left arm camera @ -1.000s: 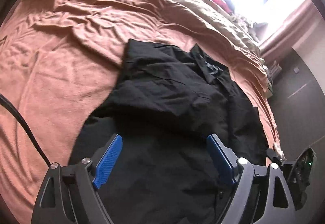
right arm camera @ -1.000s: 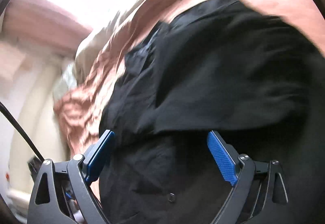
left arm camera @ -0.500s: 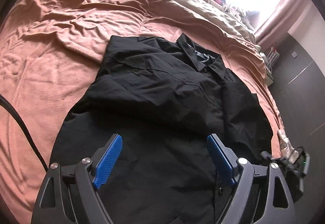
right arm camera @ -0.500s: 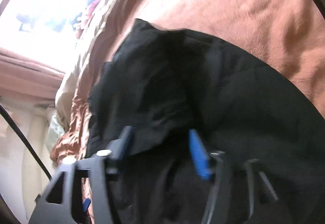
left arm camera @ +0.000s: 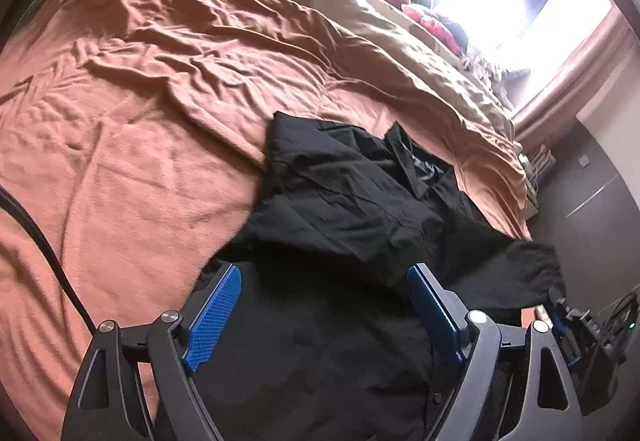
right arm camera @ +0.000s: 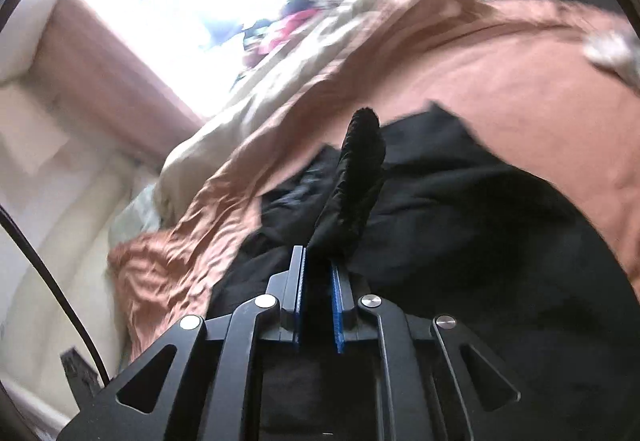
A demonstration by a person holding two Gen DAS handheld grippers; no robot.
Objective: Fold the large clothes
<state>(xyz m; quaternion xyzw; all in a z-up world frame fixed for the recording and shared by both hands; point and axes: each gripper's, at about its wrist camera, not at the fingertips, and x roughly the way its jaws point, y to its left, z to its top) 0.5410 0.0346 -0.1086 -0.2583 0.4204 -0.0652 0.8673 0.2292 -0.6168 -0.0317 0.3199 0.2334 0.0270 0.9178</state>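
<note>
Lying on the orange blanket [left arm camera: 160, 145] is the black shirt [left arm camera: 360, 193]. The right gripper [right arm camera: 318, 261] is pinched tight on a bit of shirt cloth. The left gripper [left arm camera: 324, 301] hangs wide open above the shirt, holding nothing. Pulling with one side only might bunch the fold crooked.

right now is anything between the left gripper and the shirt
Nothing visible. The left gripper hangs open right over the black shirt, with only air between its pads and the cloth. The right gripper is already shut on a pinch of the shirt off to the side, not in the way.
</note>
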